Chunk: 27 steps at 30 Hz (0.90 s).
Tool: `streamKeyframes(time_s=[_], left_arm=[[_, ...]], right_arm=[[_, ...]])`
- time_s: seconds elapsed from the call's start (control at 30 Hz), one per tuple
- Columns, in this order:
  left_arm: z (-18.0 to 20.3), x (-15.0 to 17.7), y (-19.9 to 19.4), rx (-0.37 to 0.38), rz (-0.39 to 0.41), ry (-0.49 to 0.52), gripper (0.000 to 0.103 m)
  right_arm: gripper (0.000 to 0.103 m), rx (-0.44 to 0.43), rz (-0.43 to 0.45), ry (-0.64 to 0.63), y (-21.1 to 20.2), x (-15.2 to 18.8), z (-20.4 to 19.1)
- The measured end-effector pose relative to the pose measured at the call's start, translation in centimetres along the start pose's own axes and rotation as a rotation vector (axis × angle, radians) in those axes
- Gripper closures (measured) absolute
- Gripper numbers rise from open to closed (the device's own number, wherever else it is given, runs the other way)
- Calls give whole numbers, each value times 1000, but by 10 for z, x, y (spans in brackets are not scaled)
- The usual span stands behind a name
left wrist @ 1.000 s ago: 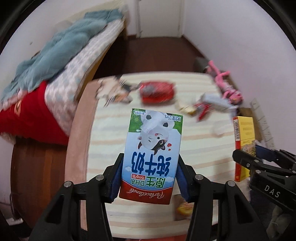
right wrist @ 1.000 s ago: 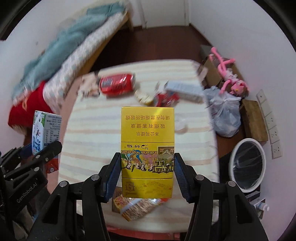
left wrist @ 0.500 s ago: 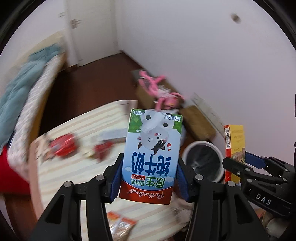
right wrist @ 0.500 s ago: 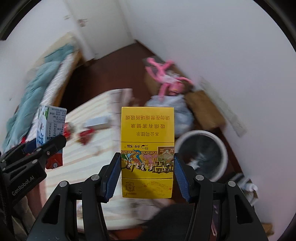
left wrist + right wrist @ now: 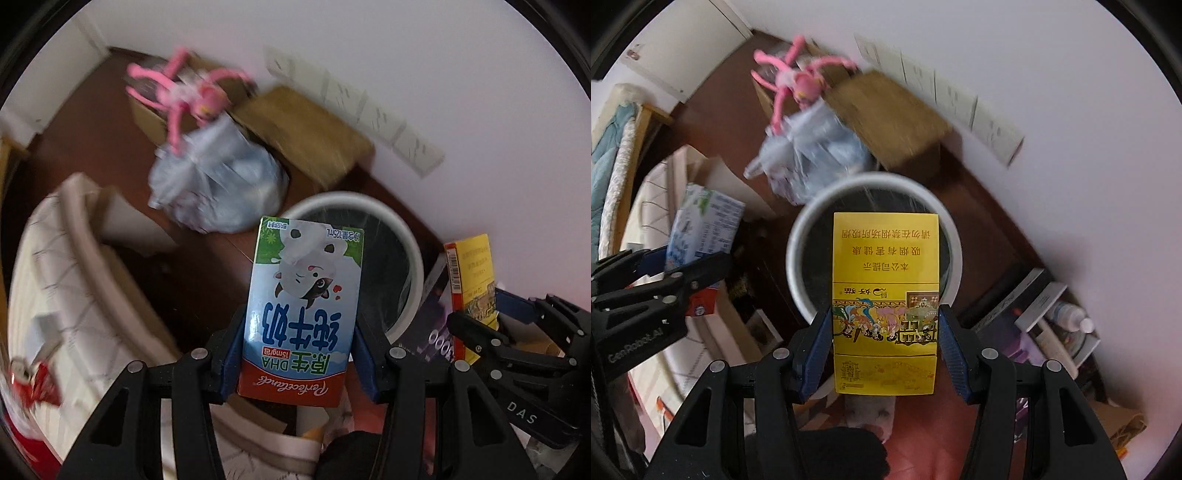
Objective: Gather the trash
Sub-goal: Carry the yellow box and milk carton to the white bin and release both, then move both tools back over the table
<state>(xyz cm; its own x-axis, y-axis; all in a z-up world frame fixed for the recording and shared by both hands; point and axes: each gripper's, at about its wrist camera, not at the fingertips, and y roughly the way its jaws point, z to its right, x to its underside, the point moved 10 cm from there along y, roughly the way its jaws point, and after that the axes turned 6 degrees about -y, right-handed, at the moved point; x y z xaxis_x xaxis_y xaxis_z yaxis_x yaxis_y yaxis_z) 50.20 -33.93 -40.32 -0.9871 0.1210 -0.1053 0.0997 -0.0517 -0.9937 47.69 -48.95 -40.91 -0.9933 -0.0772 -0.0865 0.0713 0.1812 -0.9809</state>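
Note:
My left gripper (image 5: 299, 345) is shut on a blue and white milk carton (image 5: 303, 302), held upright above the near left rim of a white round trash bin (image 5: 413, 258) lined with a dark bag. My right gripper (image 5: 885, 341) is shut on a yellow cigarette box (image 5: 885, 280), which hangs directly over the mouth of the same bin (image 5: 801, 236). In the left wrist view the yellow box (image 5: 471, 280) and right gripper show at the right edge. In the right wrist view the milk carton (image 5: 705, 229) and left gripper sit at the left.
A tied grey plastic bag (image 5: 218, 184), a pink plush toy (image 5: 177, 96) and a cardboard box (image 5: 306, 133) stand behind the bin by the white wall. The striped table (image 5: 48, 280) lies to the left with red wrappers (image 5: 26, 376). Boxes and a bottle (image 5: 1071, 317) sit right of the bin.
Both grippers have swung right from above the table to the trash bin, still holding the milk carton and the yellow box. The bin now fills the middle of both views.

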Motion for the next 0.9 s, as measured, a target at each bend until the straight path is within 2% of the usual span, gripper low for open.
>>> streamKeyframes(time_s=[0.2,0.3,0.43,0.47,0.5,0.53,0.57,0.63,0.67,0.7,0.73,0.9], left_arm=[[18,-8,69,-25,-127,52,55],[21,-5,81,-22,-160,39,52],[18,-5,89,-31,-164,12,52],[17,-6,90,-34,-161,6,46],[13,-6,89,-42,-155,-3,40],[12,-5,88,-45,-151,-4,20],[10,-6,87,-53,-145,-7,5],[5,-5,84,-65,-136,-17,4],[4,-5,83,-65,-132,-23,4],[2,-4,80,-63,-124,-29,4],[1,-4,78,-65,-119,-31,4],[-2,-1,67,-66,-89,-48,4]], right_arm=[[45,-11,-109,29,66,-3,28],[45,-18,-145,35,88,-4,34],[45,-36,-156,55,105,-5,37],[45,-39,-153,57,107,-5,37],[41,-39,-153,59,108,-5,38],[35,-35,-151,67,108,-4,39],[22,-29,-141,73,106,-3,40],[16,-5,-118,82,101,-4,43],[12,0,-106,87,98,-3,44],[3,4,-100,92,95,-4,45],[0,11,-90,98,91,-3,46],[0,61,-36,96,66,-3,47]])
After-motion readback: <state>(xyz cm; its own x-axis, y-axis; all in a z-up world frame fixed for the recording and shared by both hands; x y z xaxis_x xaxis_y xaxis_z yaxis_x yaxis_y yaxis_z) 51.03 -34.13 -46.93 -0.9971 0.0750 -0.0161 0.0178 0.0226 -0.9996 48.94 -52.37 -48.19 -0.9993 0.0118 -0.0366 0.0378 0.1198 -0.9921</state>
